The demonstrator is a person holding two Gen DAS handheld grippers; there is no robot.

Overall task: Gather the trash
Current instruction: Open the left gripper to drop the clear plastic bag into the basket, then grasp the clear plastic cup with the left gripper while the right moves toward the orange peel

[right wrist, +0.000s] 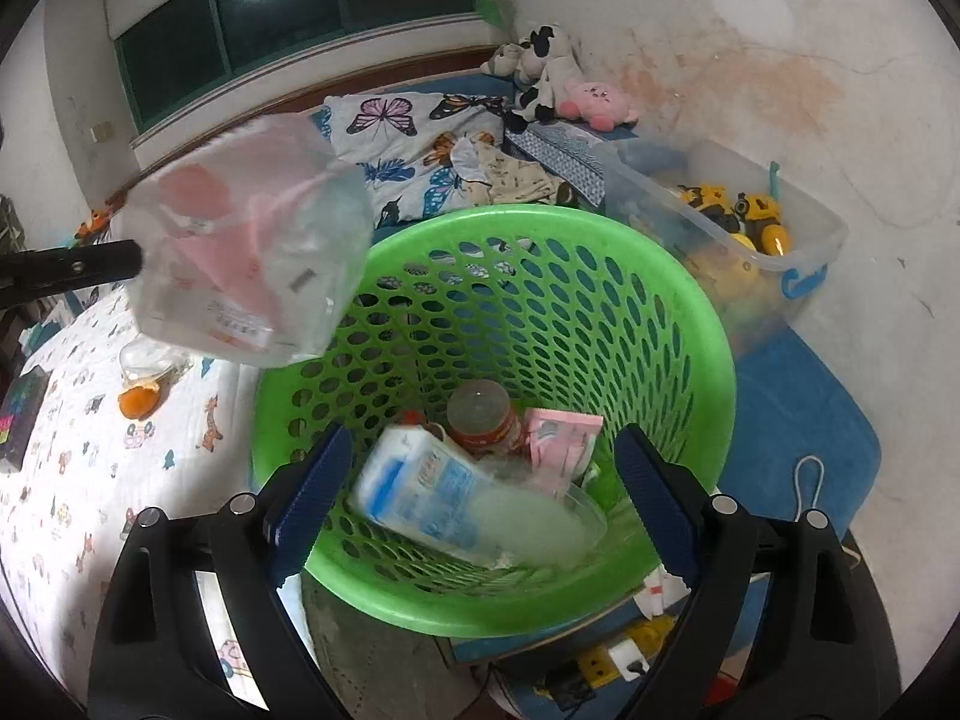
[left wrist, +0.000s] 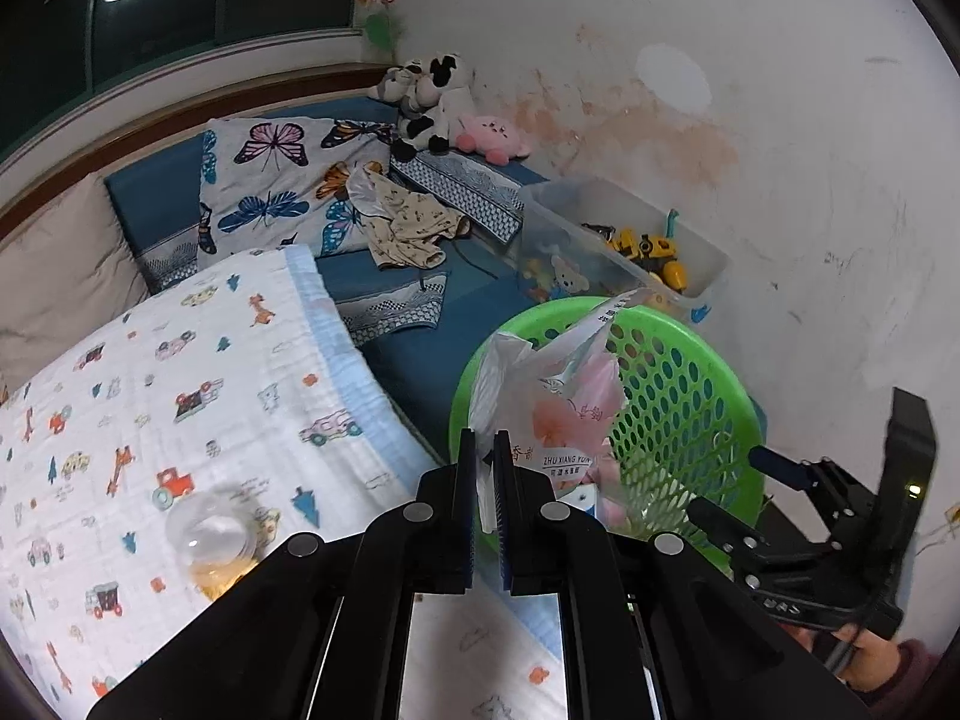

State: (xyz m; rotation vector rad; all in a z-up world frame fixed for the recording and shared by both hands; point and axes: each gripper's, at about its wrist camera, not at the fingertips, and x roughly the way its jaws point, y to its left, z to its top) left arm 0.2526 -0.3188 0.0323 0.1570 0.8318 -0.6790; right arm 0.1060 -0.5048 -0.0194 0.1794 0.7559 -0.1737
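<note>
1. My left gripper [left wrist: 485,483] is pinched tight on a clear plastic bag [left wrist: 558,396] with pink and white print.
2. In my right view the same bag [right wrist: 252,252] hangs in the air beside the left rim of the green basket [right wrist: 708,360], a bit over the edge. It looks blurry there.
3. My right gripper [right wrist: 480,480] is wide open and holds nothing. Its two blue pads sit just over the near rim of the basket.
4. Down in the basket I see a blue and white pack [right wrist: 432,486], a bottle with a red label [right wrist: 480,414] and a pink wrapper [right wrist: 561,441].
5. The basket stands at the edge of the bed, near the white wall [right wrist: 780,90] with orange stains.
6. A white blanket with little cars and giraffes [left wrist: 180,372] covers the near part of the bed.
7. A clear cup [left wrist: 207,531] with something orange in it lies tipped on that blanket, near its edge by the basket.
8. Farther up the bed is a butterfly pillow [left wrist: 276,180] and a crumpled beige cloth [left wrist: 408,228].
9. Soft toys [left wrist: 432,102] sit in the far corner of the bed, against the wall.
10. A clear box of toys [right wrist: 738,222] stands by the wall, just behind the basket.
11. A dark window [right wrist: 288,12] is above the head of the bed.
</note>
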